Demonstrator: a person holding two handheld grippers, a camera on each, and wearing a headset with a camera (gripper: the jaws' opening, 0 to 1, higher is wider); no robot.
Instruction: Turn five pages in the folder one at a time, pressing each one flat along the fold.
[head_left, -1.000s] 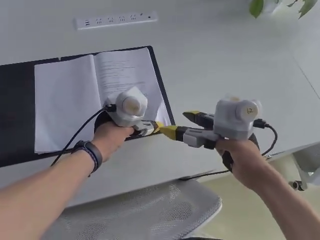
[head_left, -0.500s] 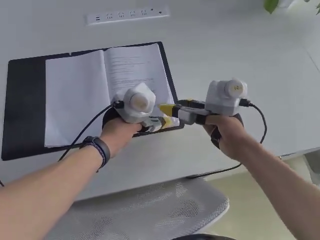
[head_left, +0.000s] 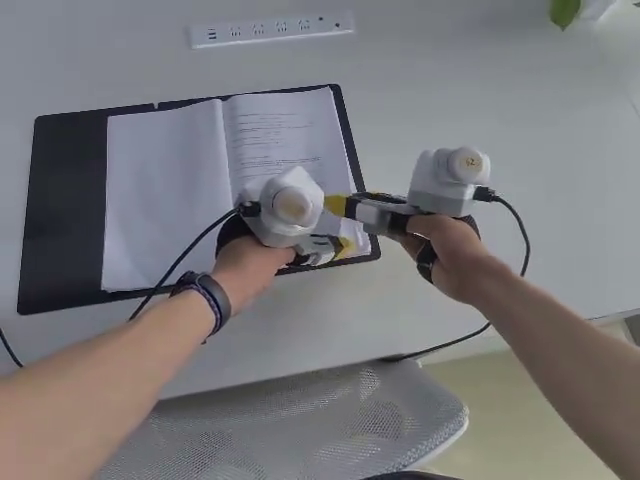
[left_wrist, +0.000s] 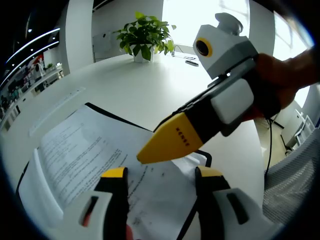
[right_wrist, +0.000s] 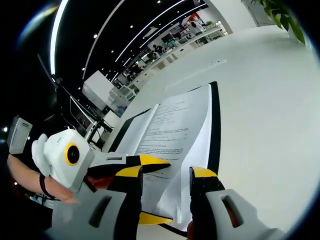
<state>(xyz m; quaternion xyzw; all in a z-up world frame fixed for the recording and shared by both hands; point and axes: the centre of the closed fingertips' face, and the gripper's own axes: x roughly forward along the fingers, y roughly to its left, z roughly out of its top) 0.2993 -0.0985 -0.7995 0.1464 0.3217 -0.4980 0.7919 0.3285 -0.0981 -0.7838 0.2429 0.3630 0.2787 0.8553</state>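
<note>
- A black open folder (head_left: 60, 220) lies flat on the white surface (head_left: 480, 90), close to the near edge. Its white printed right-hand page (head_left: 285, 140) and plain-looking white left-hand page (head_left: 165, 200) meet at the fold (head_left: 224, 170).
- Both claws are gathered at the lower right corner of the right-hand page. The left claw (head_left: 338, 246) reaches in from the left and the right claw (head_left: 345, 212) from the right, their yellow tips just beside each other.
- Left claw: spread. In the left gripper view the page corner lies between and beneath its jaws, and we see no pinch.
- Right claw: spread too. The right gripper view shows a gap between its jaws, with the page's outer edge running into it. We cannot tell whether a jaw touches paper.
- Step in hand, as we judge it: the start of a page turn, working to get hold of the corner. We cannot tell how many of the five turns are done.
- Next move calls for one claw to close on the top sheet alone, lift it, carry it across the fold and lay it on the left-hand page. A claw then presses along the fold.
- Caution: the sheets are thin and stacked, so we could easily take two or crease the corner.
</note>
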